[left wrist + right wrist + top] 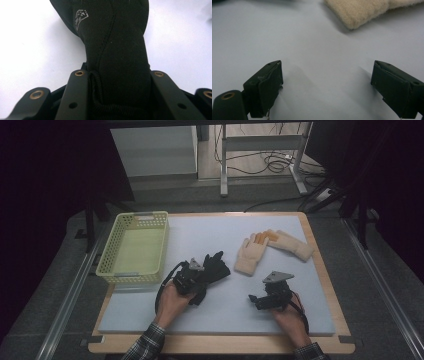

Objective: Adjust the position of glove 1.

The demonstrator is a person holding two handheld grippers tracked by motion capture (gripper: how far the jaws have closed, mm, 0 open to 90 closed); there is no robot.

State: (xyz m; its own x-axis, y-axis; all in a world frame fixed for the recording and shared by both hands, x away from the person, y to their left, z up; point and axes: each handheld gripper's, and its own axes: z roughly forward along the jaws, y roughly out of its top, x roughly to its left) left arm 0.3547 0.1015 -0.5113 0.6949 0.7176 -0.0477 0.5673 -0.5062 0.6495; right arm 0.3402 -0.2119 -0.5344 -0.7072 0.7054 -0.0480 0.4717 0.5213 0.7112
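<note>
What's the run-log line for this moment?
left gripper: shut on black glove at cuff | right gripper: open, nothing between jaws, over mat | cream gloves: on mat | basket: left side

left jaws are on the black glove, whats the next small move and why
Probably lift the black glove off the white mat and carry it toward the yellow basket. The left gripper has its jaws pressed on the glove's cuff, and the basket stands just beside it.
</note>
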